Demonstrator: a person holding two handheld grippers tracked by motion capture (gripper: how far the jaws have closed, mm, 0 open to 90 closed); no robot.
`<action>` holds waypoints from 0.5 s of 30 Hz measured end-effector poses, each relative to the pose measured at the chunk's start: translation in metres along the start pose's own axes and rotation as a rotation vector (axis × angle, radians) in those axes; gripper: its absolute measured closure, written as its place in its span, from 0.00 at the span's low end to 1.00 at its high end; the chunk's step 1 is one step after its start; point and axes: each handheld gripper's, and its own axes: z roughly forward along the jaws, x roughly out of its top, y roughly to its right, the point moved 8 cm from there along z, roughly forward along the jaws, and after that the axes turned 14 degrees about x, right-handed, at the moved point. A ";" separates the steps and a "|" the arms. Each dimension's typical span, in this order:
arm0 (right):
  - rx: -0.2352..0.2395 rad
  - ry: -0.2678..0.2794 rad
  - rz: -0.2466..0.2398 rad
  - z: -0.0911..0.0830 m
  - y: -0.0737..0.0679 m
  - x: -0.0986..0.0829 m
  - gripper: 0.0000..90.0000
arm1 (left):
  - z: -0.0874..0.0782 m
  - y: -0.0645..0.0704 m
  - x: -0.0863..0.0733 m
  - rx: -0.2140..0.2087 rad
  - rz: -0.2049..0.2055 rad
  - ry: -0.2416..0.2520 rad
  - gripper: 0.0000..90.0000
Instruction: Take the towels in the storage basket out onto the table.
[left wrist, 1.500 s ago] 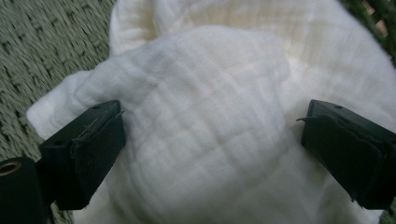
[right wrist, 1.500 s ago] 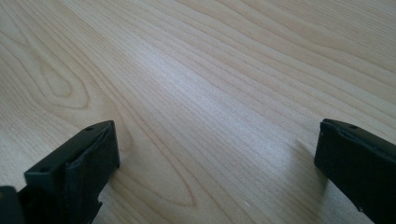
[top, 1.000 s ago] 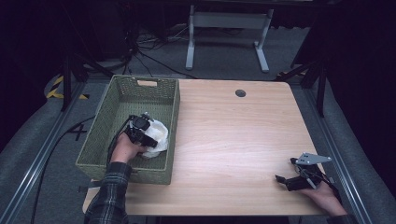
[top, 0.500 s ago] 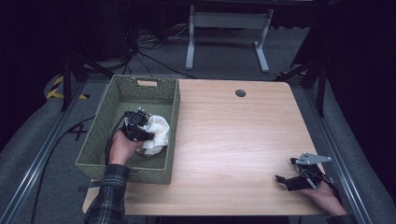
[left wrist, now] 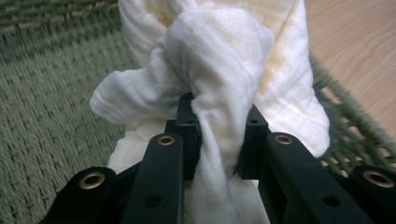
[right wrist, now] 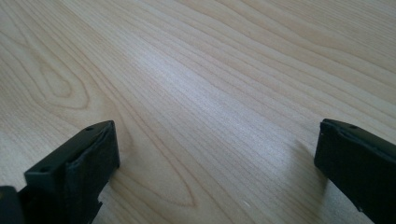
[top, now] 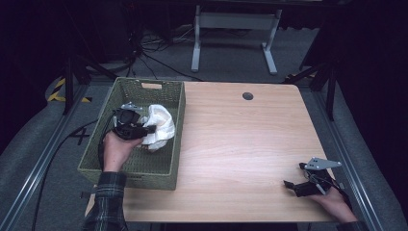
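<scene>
The left gripper (top: 150, 129) has its jaws clamped on the crumpled white cloth (left wrist: 219, 70), lifted inside the green woven basket (top: 144, 166). Getting it onto the wooden worktop (top: 240, 144) remains; the right gripper (top: 288, 185) rests there, jaws spread, empty.

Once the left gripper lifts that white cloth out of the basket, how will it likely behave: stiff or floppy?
Probably floppy: the white cloth bunches into soft folds where the left gripper pinches it. It looks light, a thin weave. Loose ends would likely drape and might drag on the basket wall.
</scene>
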 end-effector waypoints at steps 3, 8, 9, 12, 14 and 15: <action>0.000 0.000 0.000 0.000 0.000 0.000 0.00 | -0.009 0.001 0.006 -0.018 -0.003 0.036 0.85; 0.000 0.000 0.000 0.000 0.000 0.000 0.00 | -0.024 0.006 0.019 -0.041 0.000 0.090 0.85; 0.000 0.000 0.000 0.000 0.000 0.000 0.00 | -0.027 0.007 0.021 -0.045 0.002 0.094 0.85; 0.000 0.000 0.000 0.000 0.000 0.000 0.00 | -0.034 0.013 0.029 -0.060 0.009 0.122 0.85; 0.000 0.000 0.000 0.000 0.000 0.000 0.00 | -0.039 0.018 0.035 -0.081 0.008 0.137 0.85; 0.000 0.000 0.000 0.000 0.000 0.000 0.00 | -0.041 0.020 0.036 -0.087 0.015 0.144 0.85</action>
